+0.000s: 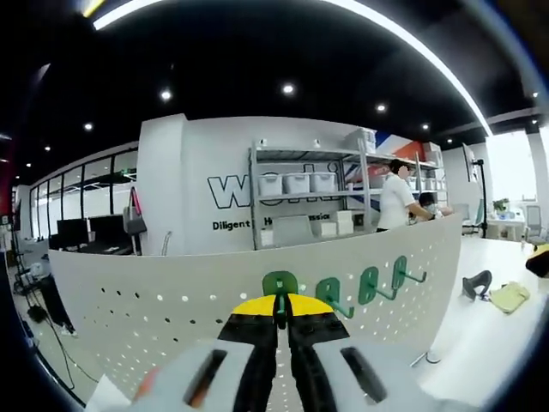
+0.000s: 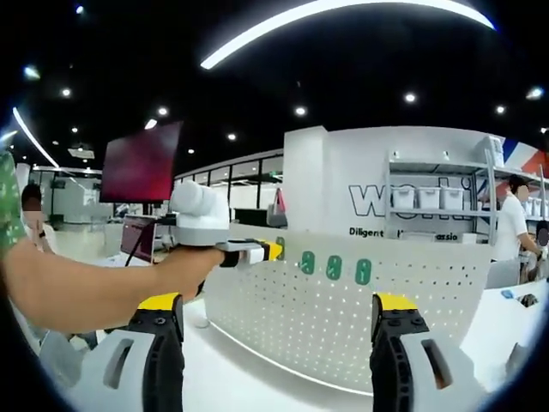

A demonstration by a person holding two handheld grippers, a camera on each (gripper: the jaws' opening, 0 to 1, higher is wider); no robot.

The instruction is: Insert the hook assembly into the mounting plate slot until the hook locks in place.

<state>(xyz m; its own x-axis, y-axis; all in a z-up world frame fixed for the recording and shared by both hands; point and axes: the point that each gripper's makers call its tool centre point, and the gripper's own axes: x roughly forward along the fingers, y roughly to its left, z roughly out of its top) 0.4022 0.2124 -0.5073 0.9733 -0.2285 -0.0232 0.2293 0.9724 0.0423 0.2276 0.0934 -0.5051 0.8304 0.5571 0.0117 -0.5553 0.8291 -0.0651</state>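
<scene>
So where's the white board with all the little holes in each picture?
Left gripper view: the pegboard curves across the lower middle, right behind the left gripper, with green hooks on its upper right part.
Right gripper view: the pegboard stands in the lower middle, between the right gripper's jaws, green hooks along its top.
Shared landmark: the metal shelf with white bins behind it.

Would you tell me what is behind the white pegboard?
Behind the pegboard stands a shelving rack with white bins; its lower part is covered.
</scene>
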